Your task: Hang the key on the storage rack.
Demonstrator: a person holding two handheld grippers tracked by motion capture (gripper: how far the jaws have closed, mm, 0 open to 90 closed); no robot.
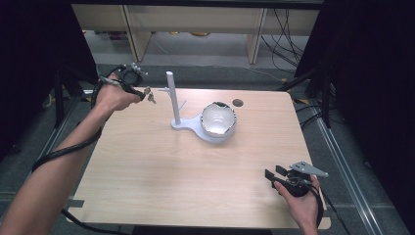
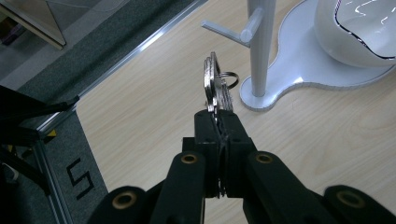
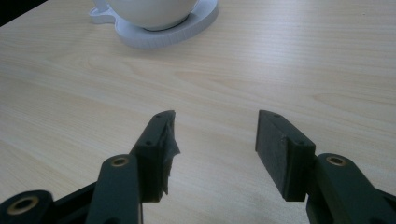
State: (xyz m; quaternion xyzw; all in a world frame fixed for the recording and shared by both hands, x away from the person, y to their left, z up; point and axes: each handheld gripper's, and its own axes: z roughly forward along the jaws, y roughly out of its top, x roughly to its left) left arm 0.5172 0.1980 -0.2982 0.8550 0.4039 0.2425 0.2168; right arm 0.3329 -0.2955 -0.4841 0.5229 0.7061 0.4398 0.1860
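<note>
Left gripper (image 1: 147, 93) at table's 10 o'clock, raised over far-left edge, jaws clamped tight on bunch of keys (image 2: 215, 84); key ring just beside white stand (image 1: 174, 98), near its side peg (image 2: 229, 32). White bowl (image 1: 219, 119) sits on stand's base (image 2: 299, 70), toward 12 o'clock. Right gripper (image 1: 275, 173) at 5 o'clock, jaws spread wide, holding nothing, over bare wooden table (image 1: 161, 171).

One table (image 1: 161, 166), one white stand (image 1: 172, 105), one bowl (image 1: 219, 120), one key bunch (image 2: 215, 86), two tongs
</note>
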